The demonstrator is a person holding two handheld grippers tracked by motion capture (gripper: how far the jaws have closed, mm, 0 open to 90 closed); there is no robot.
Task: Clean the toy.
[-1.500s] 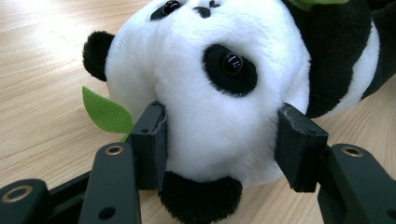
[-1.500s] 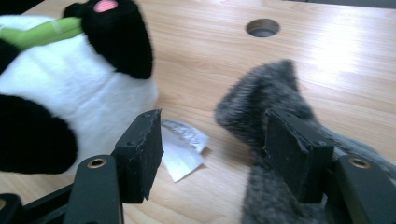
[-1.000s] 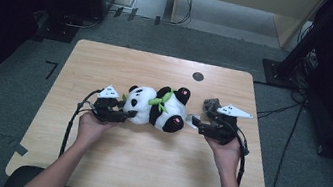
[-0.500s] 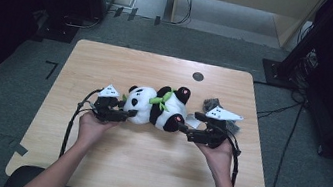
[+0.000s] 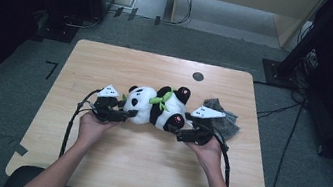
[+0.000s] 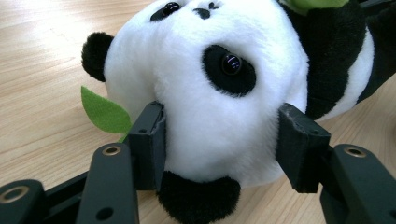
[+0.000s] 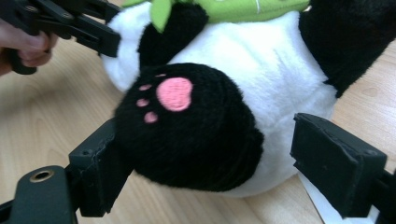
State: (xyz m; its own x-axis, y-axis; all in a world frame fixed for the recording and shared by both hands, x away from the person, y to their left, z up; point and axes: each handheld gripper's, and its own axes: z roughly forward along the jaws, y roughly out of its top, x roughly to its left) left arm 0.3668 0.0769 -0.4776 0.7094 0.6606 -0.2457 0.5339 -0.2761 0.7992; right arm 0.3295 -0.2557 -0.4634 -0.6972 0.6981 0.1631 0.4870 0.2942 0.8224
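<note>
Since the earlier frame, the right gripper (image 5: 182, 134) moved closer to the panda plush (image 5: 157, 107), its jaws just spreading around the black foot (image 7: 187, 126) without pinching. Left gripper (image 5: 125, 115) pinched the panda's head. Beside the panda lay a grey cloth (image 5: 221, 117) on the table (image 5: 152, 167).

The high view looks down the table (image 5: 107, 165); both gripper views sit close, seemingly facing the same panda (image 6: 219, 93).

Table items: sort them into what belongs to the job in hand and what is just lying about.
In the job:
- panda plush
- left gripper, clamped on the panda's head
- right gripper, jaws just opened, around its black foot

Lying about:
- grey crumpled cloth
- dark round spot in the table
</note>
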